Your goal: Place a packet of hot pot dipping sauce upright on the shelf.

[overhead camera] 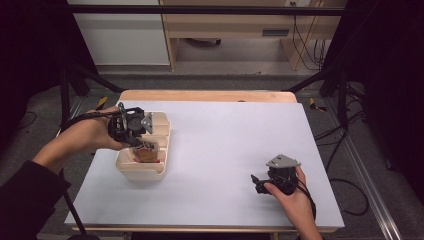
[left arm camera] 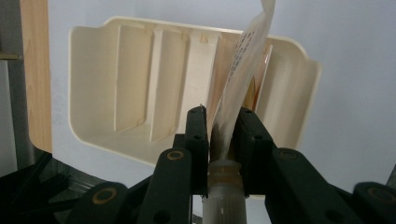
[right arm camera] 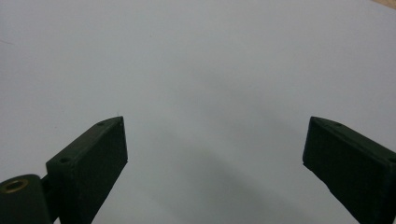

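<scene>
A cream plastic tray [overhead camera: 160, 131] with ribbed dividers sits at the left of the white table. My left gripper [overhead camera: 140, 145] hangs over the tray's near end, shut on a thin pale spouted pouch [left arm camera: 243, 65]. In the left gripper view the pouch rises between the two black jaws, pinched just above its white screw cap [left arm camera: 224, 186], and the tray [left arm camera: 140, 84] lies beyond. In the high view the pouch [overhead camera: 146, 155] shows brownish inside the tray. My right gripper [overhead camera: 258, 182] rests low at the table's right front, open, with bare table between its jaws [right arm camera: 215, 149].
A white sheet [overhead camera: 225, 150] covers the wooden table, whose far edge [overhead camera: 210, 95] shows as a pale strip. Black frame legs and cables stand on the floor to both sides. A wooden cabinet stands beyond the table.
</scene>
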`<state>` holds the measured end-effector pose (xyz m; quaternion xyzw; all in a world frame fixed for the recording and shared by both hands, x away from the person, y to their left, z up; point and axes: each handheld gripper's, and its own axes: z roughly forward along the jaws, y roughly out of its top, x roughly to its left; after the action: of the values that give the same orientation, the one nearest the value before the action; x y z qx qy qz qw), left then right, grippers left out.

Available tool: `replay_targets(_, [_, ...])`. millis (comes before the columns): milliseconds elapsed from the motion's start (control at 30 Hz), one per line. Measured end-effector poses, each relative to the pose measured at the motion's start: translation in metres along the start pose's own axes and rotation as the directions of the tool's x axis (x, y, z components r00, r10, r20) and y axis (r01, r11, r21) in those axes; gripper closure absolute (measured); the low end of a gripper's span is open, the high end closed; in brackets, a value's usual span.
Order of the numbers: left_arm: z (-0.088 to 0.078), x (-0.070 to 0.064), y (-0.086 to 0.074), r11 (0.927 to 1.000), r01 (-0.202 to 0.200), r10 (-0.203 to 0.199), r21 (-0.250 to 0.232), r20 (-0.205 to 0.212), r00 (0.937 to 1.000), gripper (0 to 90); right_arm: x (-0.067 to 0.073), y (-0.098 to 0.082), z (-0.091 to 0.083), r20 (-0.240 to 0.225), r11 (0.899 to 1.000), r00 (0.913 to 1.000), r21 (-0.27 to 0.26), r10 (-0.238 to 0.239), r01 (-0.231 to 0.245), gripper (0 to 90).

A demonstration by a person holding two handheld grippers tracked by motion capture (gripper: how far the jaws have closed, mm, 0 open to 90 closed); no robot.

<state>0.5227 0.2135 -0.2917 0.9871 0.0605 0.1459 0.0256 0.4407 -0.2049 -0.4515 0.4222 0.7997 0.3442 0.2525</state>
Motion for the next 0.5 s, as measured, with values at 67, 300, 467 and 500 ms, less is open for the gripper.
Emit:
replay_targets(67, [0.003, 0.0, -0.001, 1.0, 0.0, 0.0, 0.002, 0.002, 1.0, 76.0, 0.0, 0.0, 0.0, 0.0, 1.0, 1.0, -0.002, 0.003, -0.003, 7.0])
replay_targets(300, [0.009, -0.001, -0.002, 1.0, 0.0, 0.0, 0.0, 0.005, 1.0, 76.1, 0.0, 0.0, 0.0, -0.002, 1.0, 1.0, 0.002, -0.001, 0.001, 7.0])
replay_targets(467, [0.013, 0.0, -0.002, 1.0, 0.001, -0.001, -0.002, 0.004, 1.0, 76.0, 0.0, 0.0, 0.0, 0.006, 1.0, 1.0, -0.003, 0.0, 0.0, 7.0])
replay_targets(500, [0.013, 0.001, -0.002, 1.0, 0.0, 0.0, -0.003, 0.005, 1.0, 76.0, 0.0, 0.0, -0.001, 0.003, 1.0, 1.0, -0.001, 0.007, -0.007, 7.0])
